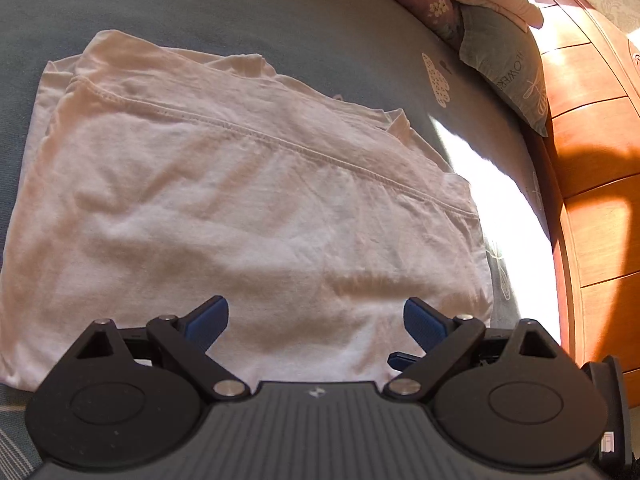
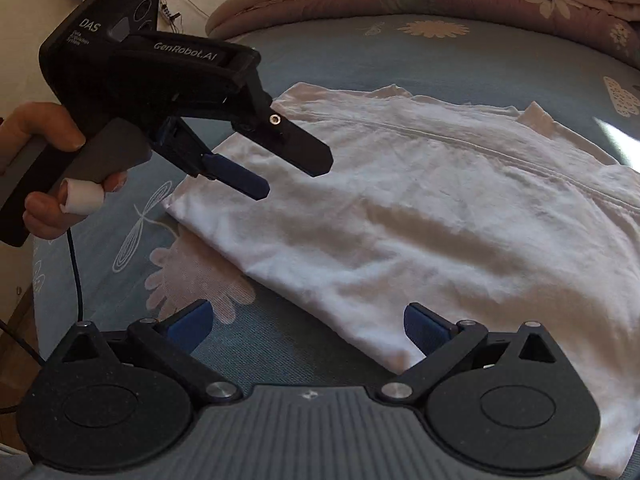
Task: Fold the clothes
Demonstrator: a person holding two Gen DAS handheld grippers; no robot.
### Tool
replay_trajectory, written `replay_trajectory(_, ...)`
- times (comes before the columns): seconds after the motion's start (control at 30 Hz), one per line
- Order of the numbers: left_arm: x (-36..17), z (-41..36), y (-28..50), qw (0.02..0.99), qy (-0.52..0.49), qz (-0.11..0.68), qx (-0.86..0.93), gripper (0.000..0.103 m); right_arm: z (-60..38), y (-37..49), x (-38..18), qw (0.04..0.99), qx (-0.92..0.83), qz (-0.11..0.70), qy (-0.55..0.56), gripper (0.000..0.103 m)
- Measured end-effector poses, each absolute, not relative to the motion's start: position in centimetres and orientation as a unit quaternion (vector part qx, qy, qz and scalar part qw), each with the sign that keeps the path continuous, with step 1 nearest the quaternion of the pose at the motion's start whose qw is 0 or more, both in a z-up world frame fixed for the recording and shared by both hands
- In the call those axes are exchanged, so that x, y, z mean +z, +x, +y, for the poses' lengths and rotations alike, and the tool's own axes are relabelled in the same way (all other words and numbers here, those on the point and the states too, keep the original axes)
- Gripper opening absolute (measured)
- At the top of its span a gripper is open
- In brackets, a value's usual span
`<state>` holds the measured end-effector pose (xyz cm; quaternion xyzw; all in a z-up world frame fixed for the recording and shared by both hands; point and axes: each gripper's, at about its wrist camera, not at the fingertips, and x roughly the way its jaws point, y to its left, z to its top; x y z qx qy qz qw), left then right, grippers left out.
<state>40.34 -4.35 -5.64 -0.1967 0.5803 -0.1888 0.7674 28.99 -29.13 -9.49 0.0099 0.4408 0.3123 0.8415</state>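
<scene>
Blue bedsheet, folded white shirt, pillow beyond, both tongs spread, left, right

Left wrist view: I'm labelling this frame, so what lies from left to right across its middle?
White folded garment → sunlit patch of the blue bedsheet → wooden headboard. The open left tongs hover over the garment's near edge.

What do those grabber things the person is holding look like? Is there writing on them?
The left gripper is black with a pistol handle, white "DAS" and "GenRobot.AI" lettering and a dark cable hanging below. Its fingers carry blue pads. The right gripper matches: black arms, round discs, silver pins, blue pads. The hand wears a white band on one finger.
</scene>
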Motion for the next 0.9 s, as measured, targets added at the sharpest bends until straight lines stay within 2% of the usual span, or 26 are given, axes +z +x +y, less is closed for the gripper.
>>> replay_trajectory(0.27, -6.2, -2.6, 39.1, 0.76, -0.19, 0.598, -0.169, 0.094, -25.9, 27.8, -10.7, 0.816, 0.354, 0.454, -0.054, 0.103)
replay_trajectory(0.47, -7.9, -1.8, 37.8, 0.755, -0.2, 0.607, -0.148, 0.094, -27.8, 28.3, -8.9, 0.853, 0.289, 0.432, -0.053, 0.103)
replay_trajectory(0.63, -8.0, -0.2, 36.3, 0.748, -0.215, 0.612, -0.137, 0.095, -32.4, 27.6, -10.6, 0.842, 0.216, 0.494, -0.007, 0.103)
replay_trajectory(0.8, -6.2, -1.1, 37.2, 0.776, -0.163, 0.589, -0.155, 0.095, -34.0, 26.3, -9.4, 0.848, 0.199, 0.492, -0.013, 0.103)
replay_trajectory(0.9, -7.2, -1.0, 37.6, 0.773, -0.169, 0.59, -0.16, 0.095, -34.5, 26.5, -9.5, 0.854, 0.172, 0.491, -0.004, 0.103)
